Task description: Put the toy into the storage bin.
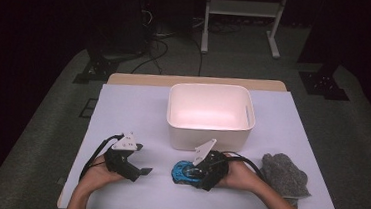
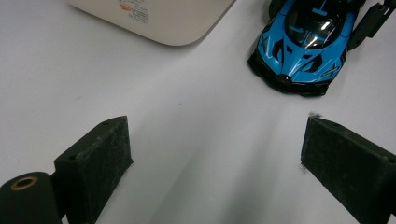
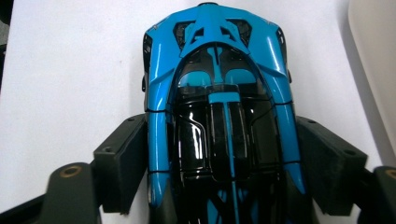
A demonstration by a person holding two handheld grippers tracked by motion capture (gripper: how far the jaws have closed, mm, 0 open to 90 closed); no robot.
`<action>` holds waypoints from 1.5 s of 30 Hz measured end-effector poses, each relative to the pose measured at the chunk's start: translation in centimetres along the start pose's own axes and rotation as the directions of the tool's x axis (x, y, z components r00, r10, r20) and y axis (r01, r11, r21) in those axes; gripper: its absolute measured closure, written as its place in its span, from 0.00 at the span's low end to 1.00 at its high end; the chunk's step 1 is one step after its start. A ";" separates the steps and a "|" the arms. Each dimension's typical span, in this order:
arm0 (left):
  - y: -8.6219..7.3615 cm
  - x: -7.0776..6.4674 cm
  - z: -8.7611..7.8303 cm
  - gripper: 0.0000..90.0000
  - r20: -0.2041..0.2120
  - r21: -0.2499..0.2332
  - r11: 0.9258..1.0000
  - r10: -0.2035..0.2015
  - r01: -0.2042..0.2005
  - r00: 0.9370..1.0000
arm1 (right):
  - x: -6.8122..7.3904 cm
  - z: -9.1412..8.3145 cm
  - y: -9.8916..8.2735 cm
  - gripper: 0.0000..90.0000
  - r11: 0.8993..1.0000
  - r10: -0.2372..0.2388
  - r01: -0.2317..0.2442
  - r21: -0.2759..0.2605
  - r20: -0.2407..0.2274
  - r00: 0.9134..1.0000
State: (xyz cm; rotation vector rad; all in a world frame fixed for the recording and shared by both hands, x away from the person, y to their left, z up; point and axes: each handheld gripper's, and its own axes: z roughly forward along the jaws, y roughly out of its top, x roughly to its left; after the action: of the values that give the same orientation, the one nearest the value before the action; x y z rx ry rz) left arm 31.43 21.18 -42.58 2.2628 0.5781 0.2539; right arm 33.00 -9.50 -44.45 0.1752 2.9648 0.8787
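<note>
On the white table point(image 1: 123, 109), right tongs point(image 3: 224, 163) clasp the blue car point(image 3: 219, 93).

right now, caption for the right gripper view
Right claw closed around a blue toy car on the white table.

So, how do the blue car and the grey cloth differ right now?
The car lies between the jaws of the right gripper, just in front of the white bin; the cloth lies free near the table's right edge, touched by no gripper. The car is glossy, hard-looking, blue and black; the cloth is dull, fuzzy, crumpled and grey. In the high view the cloth covers more of the table than the car. Both rest on the white table cover, outside the bin.
</note>
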 end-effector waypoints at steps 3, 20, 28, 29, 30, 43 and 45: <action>0.0 0.0 0.0 0.09 0.001 0.001 1.000 0.001 -0.001 1.000 | 0.0 0.0 0.0 0.27 1.000 -0.002 0.002 0.002 0.000 1.000; -0.1 0.2 -0.2 0.09 -0.002 -0.013 1.000 -0.006 0.006 1.000 | -0.3 -0.2 0.0 0.28 1.000 -0.019 0.019 -0.001 -0.019 1.000; -0.1 0.2 -0.3 0.09 0.000 -0.018 1.000 -0.010 0.010 1.000 | -0.5 -0.3 -0.2 0.28 1.000 -0.013 0.013 -0.009 -0.038 0.999; -0.2 0.2 -0.3 0.09 0.000 -0.019 1.000 -0.010 0.010 1.000 | -0.6 -0.3 -0.2 0.28 1.000 -0.014 0.014 -0.014 -0.041 0.999; -0.2 0.2 -0.3 0.09 0.000 -0.019 1.000 -0.010 0.010 1.000 | -0.6 -0.3 -0.2 0.28 1.000 -0.014 0.014 -0.016 -0.046 0.999; -0.2 0.2 -0.3 0.09 0.002 -0.019 1.000 -0.013 0.013 1.000 | -0.4 -1.0 -0.1 0.30 0.999 -0.022 0.020 -0.026 -0.063 0.998; -0.2 0.2 -0.3 0.09 0.003 -0.018 1.000 -0.012 0.012 1.000 | -0.5 -1.2 -0.1 0.30 1.000 -0.016 0.015 -0.021 -0.069 0.997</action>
State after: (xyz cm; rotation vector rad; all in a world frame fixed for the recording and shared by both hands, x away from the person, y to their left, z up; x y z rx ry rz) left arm 31.45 21.59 -42.51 2.2416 0.5858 0.2488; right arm 33.35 -10.29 -43.45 0.1231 3.0149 0.9324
